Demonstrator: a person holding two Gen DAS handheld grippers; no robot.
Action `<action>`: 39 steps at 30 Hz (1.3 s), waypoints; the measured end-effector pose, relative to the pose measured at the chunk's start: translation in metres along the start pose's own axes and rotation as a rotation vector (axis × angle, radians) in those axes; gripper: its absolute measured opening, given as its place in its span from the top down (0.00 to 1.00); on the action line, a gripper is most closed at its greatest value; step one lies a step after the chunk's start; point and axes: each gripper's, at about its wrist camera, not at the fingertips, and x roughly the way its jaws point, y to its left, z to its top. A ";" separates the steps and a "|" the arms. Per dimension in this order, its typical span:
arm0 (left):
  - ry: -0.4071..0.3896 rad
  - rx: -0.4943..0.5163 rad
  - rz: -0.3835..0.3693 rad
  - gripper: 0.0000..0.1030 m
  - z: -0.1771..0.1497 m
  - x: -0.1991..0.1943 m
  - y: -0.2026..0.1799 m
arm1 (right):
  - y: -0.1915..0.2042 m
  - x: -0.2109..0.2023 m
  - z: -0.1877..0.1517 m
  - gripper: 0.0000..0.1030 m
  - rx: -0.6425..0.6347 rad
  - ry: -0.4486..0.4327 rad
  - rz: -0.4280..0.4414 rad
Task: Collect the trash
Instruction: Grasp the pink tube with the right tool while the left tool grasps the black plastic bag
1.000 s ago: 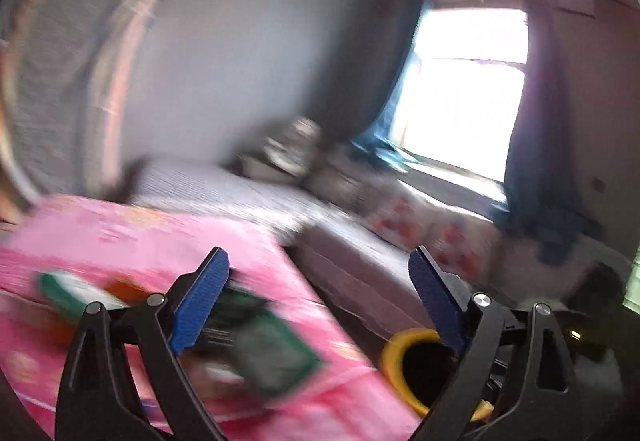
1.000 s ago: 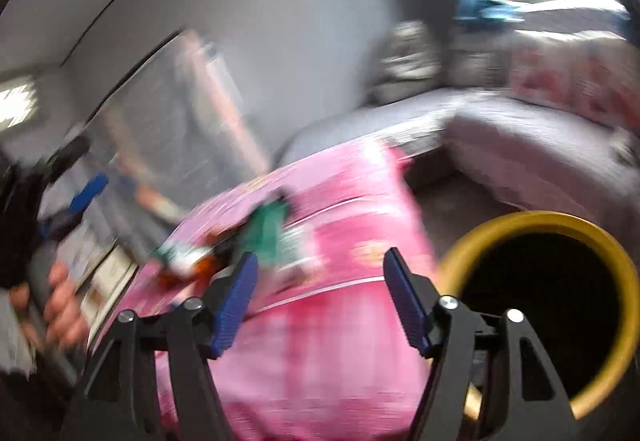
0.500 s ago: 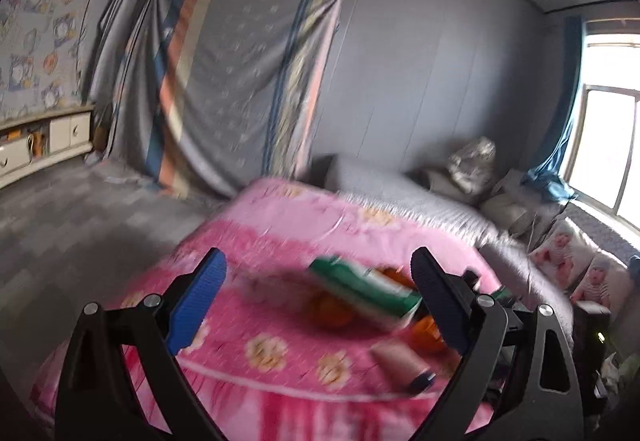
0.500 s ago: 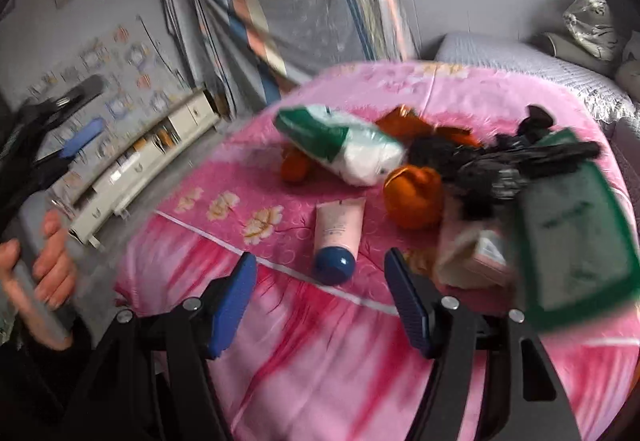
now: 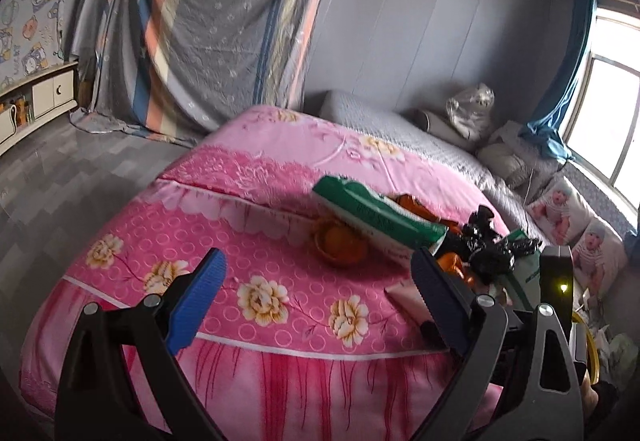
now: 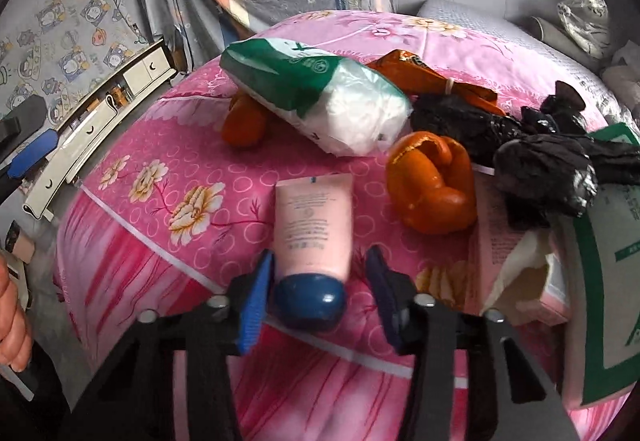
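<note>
- The right gripper [image 6: 316, 297] is low over the pink flowered bed cover [image 6: 192, 177]. Its two blue fingers are apart, one on each side of the dark blue cap of a pink tube [image 6: 312, 221]. The left finger looks like it touches the cap. The right finger has a small gap, so the tube is not squeezed.
- The pink tube lies flat on the cover, cap toward the camera.
- Behind the tube is a green and white plastic pack [image 6: 316, 97]. It rests tilted on an orange peel [image 6: 244, 121].
- A bigger piece of orange peel [image 6: 432, 185] sits just to the right of the tube.
- An orange wrapper [image 6: 424, 73] lies behind the pack.
- A crumpled black bag [image 6: 536, 161] lies to the right of the big peel. It rests partly on a green and white packet [image 6: 608, 261] and a pink box [image 6: 500, 225].
- The left gripper [image 5: 316, 301] is up above the near edge of the bed. Its blue fingers are wide apart and hold nothing.
- From the left side, the same trash pile sits on the far right part of the cover.
- A striped grey sheet [image 5: 216, 25] hangs on the wall behind the bed.
- A yellow rim [image 5: 588, 349] of a bin peeks out low on the right.
</note>
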 end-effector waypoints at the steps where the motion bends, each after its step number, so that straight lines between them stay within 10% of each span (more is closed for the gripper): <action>1: 0.005 0.006 0.004 0.14 -0.001 0.001 -0.001 | 0.001 0.001 -0.001 0.65 -0.004 -0.001 -0.006; 12: 0.088 0.173 -0.065 0.13 -0.012 0.020 -0.052 | -0.052 -0.068 -0.032 0.66 0.191 -0.057 0.218; 29: 0.136 0.491 -0.263 0.13 -0.014 0.075 -0.200 | -0.129 -0.186 -0.140 0.65 0.408 -0.286 0.226; 39: 0.329 0.559 -0.292 0.23 -0.020 0.158 -0.239 | -0.146 -0.202 -0.163 0.65 0.461 -0.334 0.245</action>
